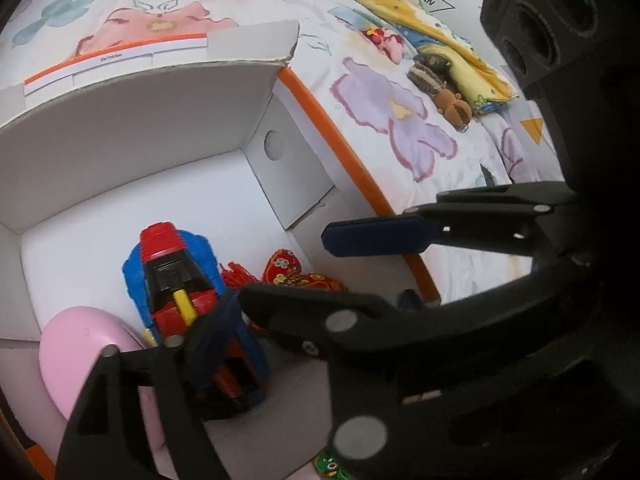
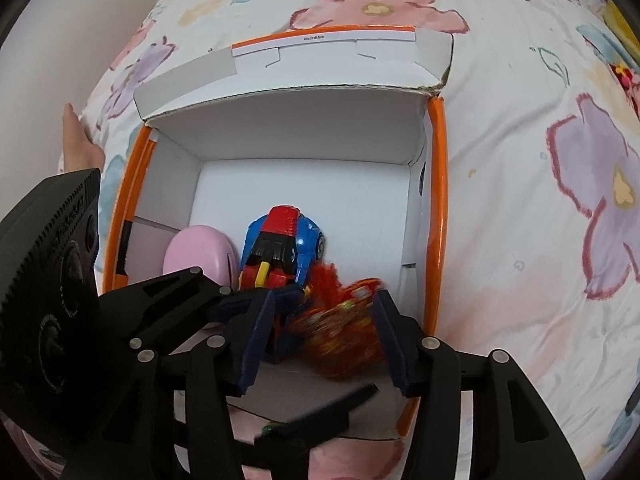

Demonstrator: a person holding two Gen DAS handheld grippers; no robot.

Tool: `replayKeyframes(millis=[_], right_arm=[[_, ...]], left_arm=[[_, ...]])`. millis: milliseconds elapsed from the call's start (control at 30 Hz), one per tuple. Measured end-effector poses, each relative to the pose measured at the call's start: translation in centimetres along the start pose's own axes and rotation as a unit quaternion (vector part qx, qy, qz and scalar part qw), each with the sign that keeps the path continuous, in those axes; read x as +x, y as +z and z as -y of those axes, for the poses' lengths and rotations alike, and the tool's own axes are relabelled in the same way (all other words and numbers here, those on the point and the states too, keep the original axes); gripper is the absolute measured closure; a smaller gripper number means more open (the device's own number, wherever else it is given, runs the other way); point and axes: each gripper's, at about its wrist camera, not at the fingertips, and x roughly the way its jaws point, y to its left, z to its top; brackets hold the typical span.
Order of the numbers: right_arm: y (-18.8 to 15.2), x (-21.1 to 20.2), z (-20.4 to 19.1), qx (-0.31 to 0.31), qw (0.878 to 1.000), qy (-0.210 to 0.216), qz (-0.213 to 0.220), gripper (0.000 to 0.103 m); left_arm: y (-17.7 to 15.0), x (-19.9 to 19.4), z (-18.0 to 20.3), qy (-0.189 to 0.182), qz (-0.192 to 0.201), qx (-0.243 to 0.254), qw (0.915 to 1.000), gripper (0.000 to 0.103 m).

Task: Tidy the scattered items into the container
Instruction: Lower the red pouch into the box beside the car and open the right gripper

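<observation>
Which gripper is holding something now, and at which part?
Neither. The left gripper and right gripper are open; the red pouch lies blurred between the right pads.

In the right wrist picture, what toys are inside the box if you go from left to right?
pink oval thing → blue and red toy robot car → red flowery pouch with fringe, blurred, lying between the right gripper's fingers.

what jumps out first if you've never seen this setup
The open white box with orange edges on a flowered bedspread, and the bright blue and red toy robot lying in it beside a pink oval thing. A blurred red patterned pouch sits between the right gripper's open fingers.
</observation>
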Motion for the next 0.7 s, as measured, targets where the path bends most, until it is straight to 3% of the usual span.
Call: replayKeyframes(millis=[233, 400, 700], right_arm=[[-0.5, -0.7, -0.3, 0.002, 1.0, 0.007, 0.008, 0.045], [-1.1, -2.8, -1.1, -0.006, 0.999, 0.013, 0.035, 0.044], [-3.8, -8.1, -3.6, -0.035, 0.994, -0.008, 0.101, 0.044]], left_arm=[[-0.1, -0.9, 0.9, 0.026, 0.014, 0.021, 0.9994, 0.02], [-0.4, -2.9, 1.9, 0.036, 0.041, 0.032, 0.998, 0.005], [-2.2, -7.9, 5.0, 0.051, 0.099, 0.068, 0.9915, 0.001]])
